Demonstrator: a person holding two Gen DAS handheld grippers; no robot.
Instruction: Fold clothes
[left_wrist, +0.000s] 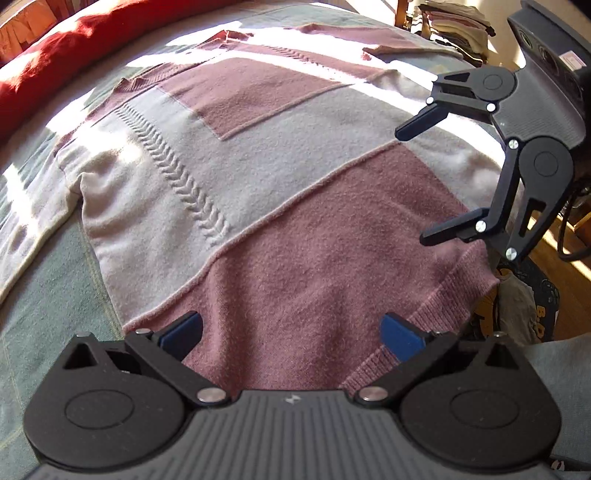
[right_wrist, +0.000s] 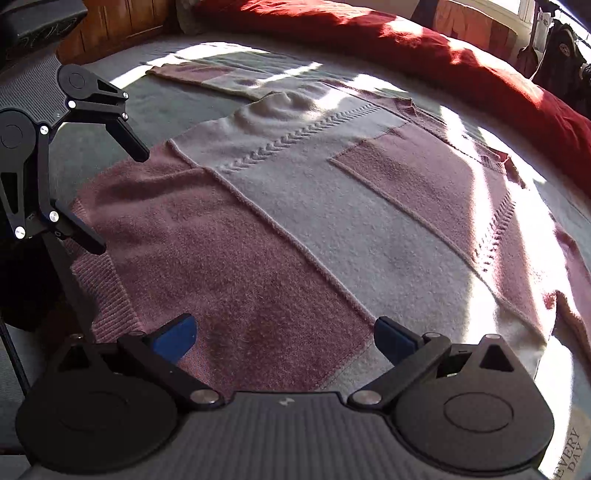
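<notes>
A knitted sweater (left_wrist: 258, 192) in dusty pink and cream blocks lies spread flat on the bed, sleeves out to both sides. My left gripper (left_wrist: 291, 332) is open just above the pink ribbed hem, with nothing between its blue pads. Over the hem's right corner, my right gripper (left_wrist: 415, 181) is also open. In the right wrist view the sweater (right_wrist: 314, 221) fills the middle. There my right gripper (right_wrist: 284, 338) hovers open over the lower pink panel, and my left gripper (right_wrist: 122, 199) stands open at the left hem edge.
The bed has a grey-green cover (left_wrist: 48, 295). A red duvet (right_wrist: 443, 48) lies bunched along its far side. A pile of folded clothes (left_wrist: 458, 26) sits beyond the bed. Wooden floor (left_wrist: 576, 258) shows past the bed's right edge.
</notes>
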